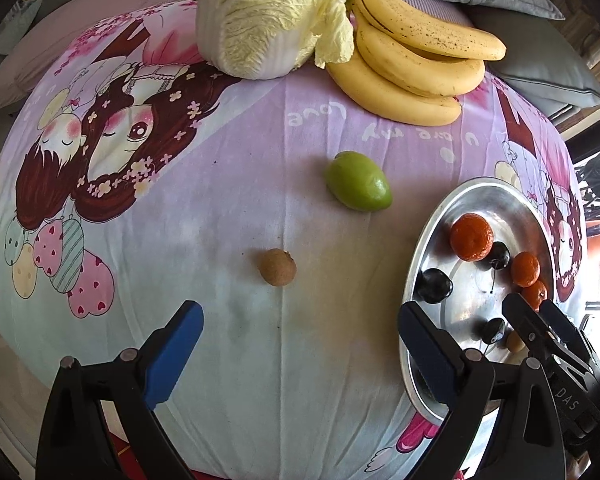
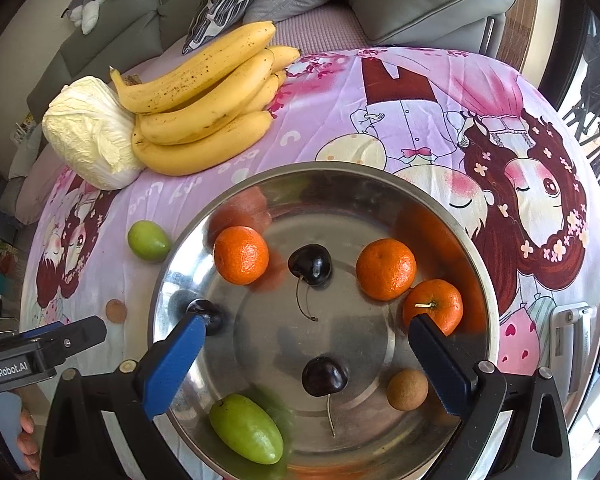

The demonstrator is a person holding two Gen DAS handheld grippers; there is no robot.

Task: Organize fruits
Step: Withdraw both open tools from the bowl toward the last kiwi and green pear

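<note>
Both the left gripper (image 1: 296,344) and right gripper (image 2: 306,356) are spread; the green fruit (image 1: 358,187) lies with its long axis diagonal.

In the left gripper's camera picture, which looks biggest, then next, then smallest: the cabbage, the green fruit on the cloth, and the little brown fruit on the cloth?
1. Cabbage, by far the biggest, though its top is cut off by the picture edge.
2. Green fruit.
3. Brown fruit, the smallest, even though it lies nearer the camera.
</note>
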